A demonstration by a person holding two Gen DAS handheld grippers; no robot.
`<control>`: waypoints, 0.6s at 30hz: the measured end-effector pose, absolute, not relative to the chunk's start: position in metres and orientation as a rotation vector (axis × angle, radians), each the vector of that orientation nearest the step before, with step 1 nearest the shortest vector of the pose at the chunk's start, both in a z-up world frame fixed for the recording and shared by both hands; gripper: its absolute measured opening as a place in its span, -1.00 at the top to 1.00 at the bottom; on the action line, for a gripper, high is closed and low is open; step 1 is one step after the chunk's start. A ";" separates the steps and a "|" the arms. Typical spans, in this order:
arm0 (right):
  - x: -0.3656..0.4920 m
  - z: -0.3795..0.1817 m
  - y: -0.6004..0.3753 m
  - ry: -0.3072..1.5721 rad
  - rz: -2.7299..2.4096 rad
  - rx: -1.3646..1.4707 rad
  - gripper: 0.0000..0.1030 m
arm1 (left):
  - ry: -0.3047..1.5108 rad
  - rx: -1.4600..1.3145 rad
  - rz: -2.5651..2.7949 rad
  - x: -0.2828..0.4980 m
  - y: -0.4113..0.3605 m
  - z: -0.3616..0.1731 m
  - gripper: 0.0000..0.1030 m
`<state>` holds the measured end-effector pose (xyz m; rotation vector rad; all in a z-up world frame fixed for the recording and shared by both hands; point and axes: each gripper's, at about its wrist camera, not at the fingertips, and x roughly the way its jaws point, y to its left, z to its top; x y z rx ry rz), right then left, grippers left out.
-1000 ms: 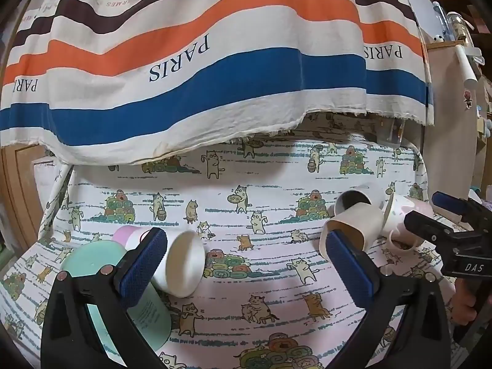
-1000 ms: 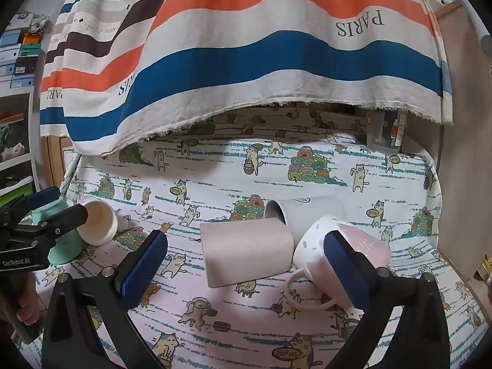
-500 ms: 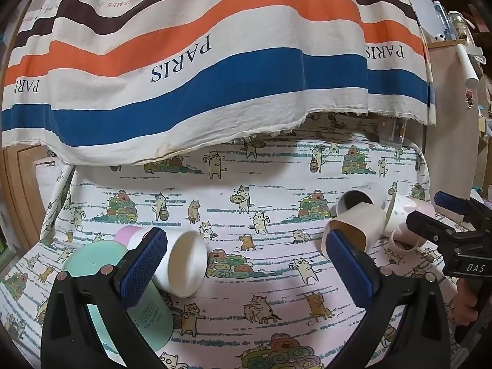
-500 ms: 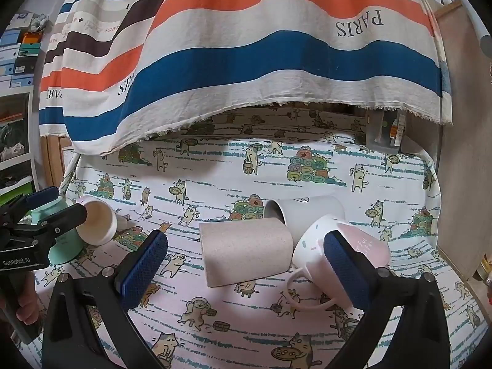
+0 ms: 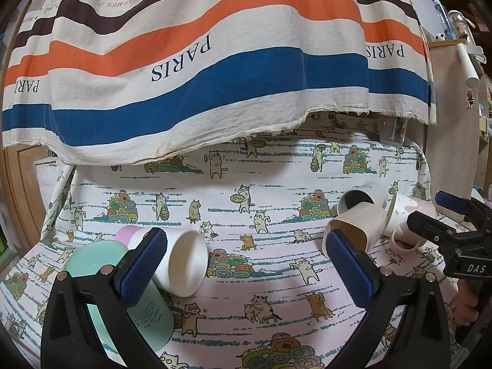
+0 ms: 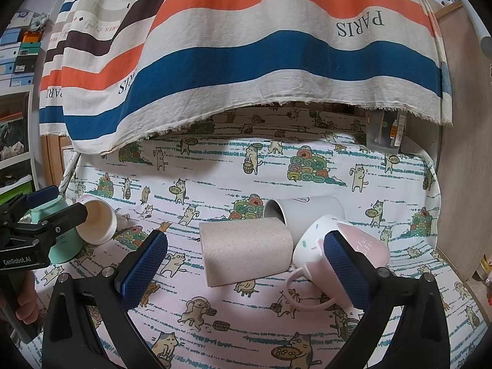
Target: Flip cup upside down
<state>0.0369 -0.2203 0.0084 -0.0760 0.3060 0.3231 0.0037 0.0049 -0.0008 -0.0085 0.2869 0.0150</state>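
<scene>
A: Left tongs (image 5: 246,261)?
B: I read them spread wide, gripping nothing. White cup (image 5: 181,266) lies sideways at 9 o'clock on the bench (image 5: 276,292), touching the mint cup (image 5: 123,292).
A: Right tongs (image 6: 246,264)?
B: Wide apart, unloaded; beige cup (image 6: 246,253) between them, pink mug (image 6: 347,252) at 3 o'clock.

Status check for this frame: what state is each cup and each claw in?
Left claw: open, empty.
Right claw: open, empty.
Cream cup: on its side.
Mint cup: upside down.
Speckled beige cup: on its side.
Grey mug: on its side.
Pink mug: tipped over, handle toward camera.
</scene>
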 end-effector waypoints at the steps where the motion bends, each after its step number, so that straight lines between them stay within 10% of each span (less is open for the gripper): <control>1: 0.037 0.008 -0.220 0.306 0.323 -0.076 -0.99 | 0.288 -0.009 0.015 0.004 0.005 -0.001 -0.99; 18: 0.037 0.008 -0.221 0.307 0.323 -0.077 -0.99 | 0.288 -0.008 0.016 0.004 0.006 -0.001 -0.99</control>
